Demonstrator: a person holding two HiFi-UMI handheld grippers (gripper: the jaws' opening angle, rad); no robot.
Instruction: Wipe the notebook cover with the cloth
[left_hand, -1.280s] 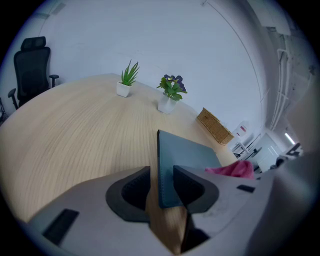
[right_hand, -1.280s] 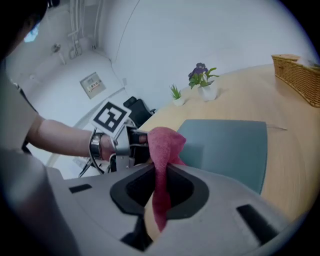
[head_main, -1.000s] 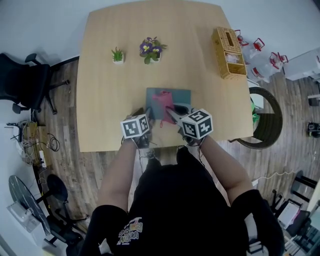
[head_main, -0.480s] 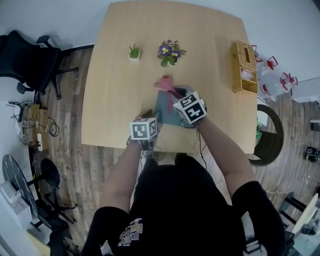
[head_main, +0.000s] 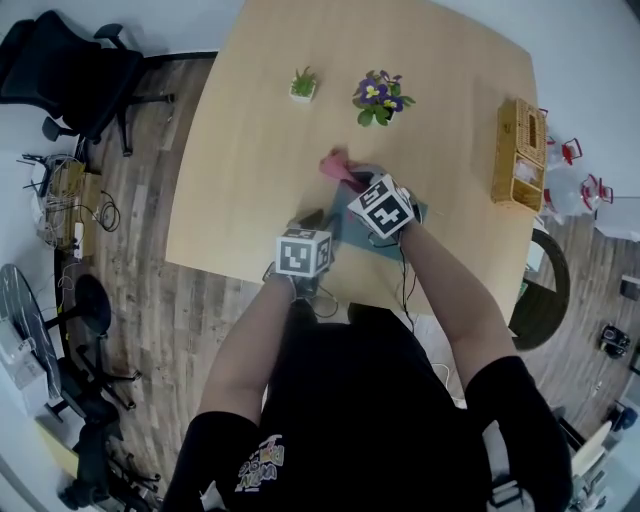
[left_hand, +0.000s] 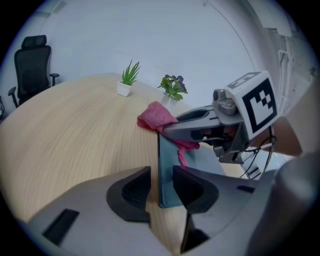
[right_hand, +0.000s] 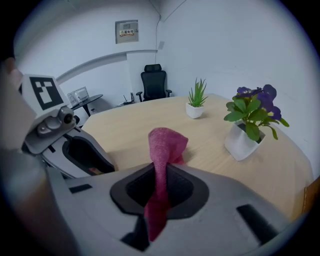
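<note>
A teal notebook (head_main: 352, 236) lies flat on the wooden table (head_main: 250, 170). My left gripper (head_main: 312, 220) stands open at its near left corner; in the left gripper view the notebook's edge (left_hand: 169, 165) runs between the jaws of that gripper (left_hand: 161, 182), with bare wood showing beside the left one. My right gripper (head_main: 352, 182) is shut on a pink cloth (head_main: 338, 165), whose bunched end rests at the notebook's far left corner. The cloth (right_hand: 167, 144) runs up between the jaws of the right gripper (right_hand: 160, 187). The cloth (left_hand: 157, 116) also shows in the left gripper view.
A small green plant (head_main: 303, 83) and a purple-flowered pot (head_main: 377, 97) stand at the back of the table. A wicker box (head_main: 520, 150) sits at the right edge. An office chair (head_main: 60, 60) stands off the table's left.
My right gripper has carried the pink cloth from the middle of the notebook towards its far left corner and rolled. The left gripper has stayed at the near corner.
</note>
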